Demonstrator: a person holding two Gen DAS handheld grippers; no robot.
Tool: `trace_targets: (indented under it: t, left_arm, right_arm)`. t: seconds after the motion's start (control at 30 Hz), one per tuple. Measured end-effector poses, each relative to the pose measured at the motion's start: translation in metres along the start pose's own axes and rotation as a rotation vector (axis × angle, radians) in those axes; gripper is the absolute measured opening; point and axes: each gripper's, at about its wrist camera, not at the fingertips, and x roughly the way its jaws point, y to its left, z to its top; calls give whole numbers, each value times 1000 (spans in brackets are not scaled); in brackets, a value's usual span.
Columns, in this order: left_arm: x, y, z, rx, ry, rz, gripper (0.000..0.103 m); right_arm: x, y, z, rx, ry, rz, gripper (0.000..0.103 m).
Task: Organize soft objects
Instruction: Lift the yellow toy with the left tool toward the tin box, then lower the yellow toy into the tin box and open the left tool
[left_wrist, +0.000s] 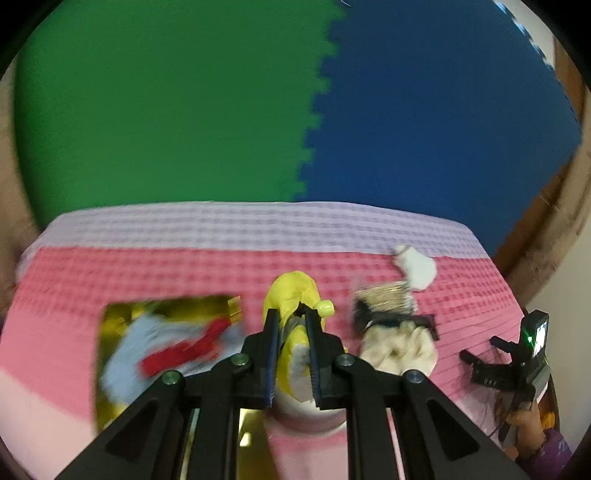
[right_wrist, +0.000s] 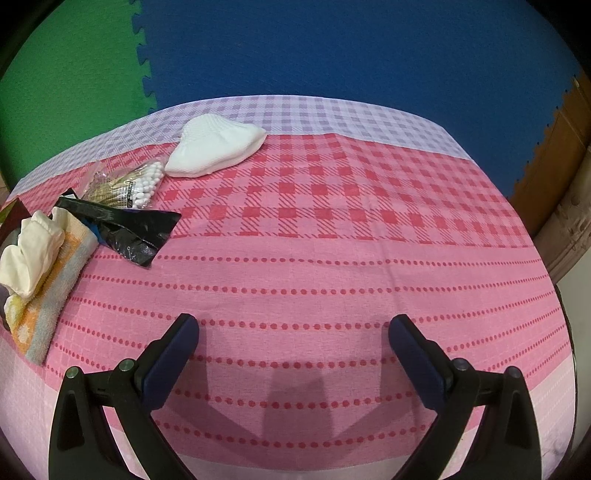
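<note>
Left gripper (left_wrist: 291, 354) pinching a yellow soft toy (left_wrist: 293, 295), long axis along its fingers, just right of the yellow box (left_wrist: 118, 314); right gripper (right_wrist: 293, 343) spread, idle over the table (right_wrist: 332, 266).

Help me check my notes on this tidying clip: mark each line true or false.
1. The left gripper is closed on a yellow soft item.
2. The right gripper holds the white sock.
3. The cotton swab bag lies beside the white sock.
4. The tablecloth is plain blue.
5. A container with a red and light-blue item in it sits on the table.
1. True: the left gripper pinches the yellow soft item.
2. False: the right gripper is open and empty; the white sock lies on the table.
3. True: the cotton swab bag lies next to it.
4. False: the tablecloth is pink with checks and dots.
5. True: the container is blurred.
</note>
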Motion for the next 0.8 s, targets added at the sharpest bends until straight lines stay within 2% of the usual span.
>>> trace_targets:
  t: [0.13, 0.43, 0.63, 0.8]
  left_arm:
    - [-39, 32, -25, -73, 13, 48, 14]
    - [-83, 56, -68, -140, -4, 70, 14]
    - [-90, 71, -66, -154, -19, 92, 14]
    - [-75, 87, -53, -120, -14, 138, 14]
  right_arm:
    - [1, 0, 0, 0, 0, 1, 102]
    - [2, -4, -2, 15, 8, 14, 102]
    - [2, -2, -2, 17, 8, 11, 102]
    - [2, -2, -2, 16, 8, 10, 102]
